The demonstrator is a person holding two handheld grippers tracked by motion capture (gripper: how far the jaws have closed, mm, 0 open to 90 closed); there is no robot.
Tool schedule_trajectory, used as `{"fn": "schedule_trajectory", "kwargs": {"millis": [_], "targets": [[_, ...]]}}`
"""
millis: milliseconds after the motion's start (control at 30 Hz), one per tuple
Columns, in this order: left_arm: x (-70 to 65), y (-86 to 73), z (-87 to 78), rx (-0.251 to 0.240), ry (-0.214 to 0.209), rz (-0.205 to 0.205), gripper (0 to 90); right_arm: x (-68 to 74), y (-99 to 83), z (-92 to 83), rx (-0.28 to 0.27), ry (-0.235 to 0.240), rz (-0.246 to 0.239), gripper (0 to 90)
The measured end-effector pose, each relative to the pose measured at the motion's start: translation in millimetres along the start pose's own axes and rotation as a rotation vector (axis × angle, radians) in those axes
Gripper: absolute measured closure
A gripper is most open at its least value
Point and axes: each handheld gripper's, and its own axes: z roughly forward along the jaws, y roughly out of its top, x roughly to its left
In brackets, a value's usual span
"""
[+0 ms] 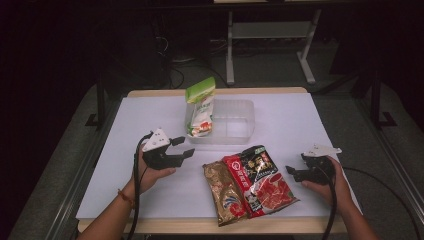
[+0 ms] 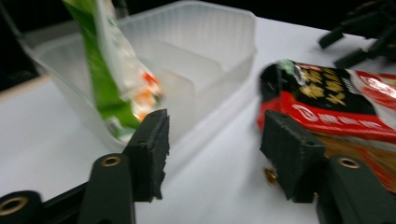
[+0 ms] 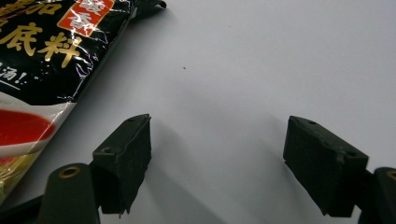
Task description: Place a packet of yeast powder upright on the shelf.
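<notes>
A green and white packet (image 1: 201, 106) stands tilted in the left part of a clear plastic container (image 1: 235, 125) at the table's middle. My left gripper (image 1: 184, 146) hovers just left of and in front of the container, open, with nothing between its jaws. In the left gripper view the green packet (image 2: 109, 70) leans inside the container (image 2: 210, 42) beyond the left gripper (image 2: 215, 140). A red and black packet (image 1: 260, 177) lies flat beside a brown and gold packet (image 1: 225, 192) near the front edge. My right gripper (image 1: 290, 172) rests right of them, open and empty.
White paper covers the table (image 1: 150, 120). In the right gripper view the red and black packet (image 3: 42, 56) lies left of the right gripper (image 3: 217, 140), on bare white surface. Desk legs and cables stand on the dark floor behind the table.
</notes>
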Motion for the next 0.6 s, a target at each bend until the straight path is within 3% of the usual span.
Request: {"fn": "schedule_trajectory", "kwargs": {"millis": [100,167,300,600], "targets": [[-5.8,-8.1,2.3,0.01,-0.065,-0.034,34.9,-0.1,0.0,0.1,0.0,0.0,0.0,22.4],[-7.4,-9.0,3.2,0.016,-0.074,-0.035,32.7,-0.1,0.0,0.1,0.0,0.001,-0.001,22.4],[-14.3,-14.2,11.2,0.042,-0.133,-0.053,28.2,-0.1,0.0,0.0,-0.001,0.001,-0.004,22.6],[-25.2,-23.3,29.7,0.096,-0.208,-0.067,25.0,-0.1,0.1,0.2,-0.001,0.002,-0.006,22.6]]}}
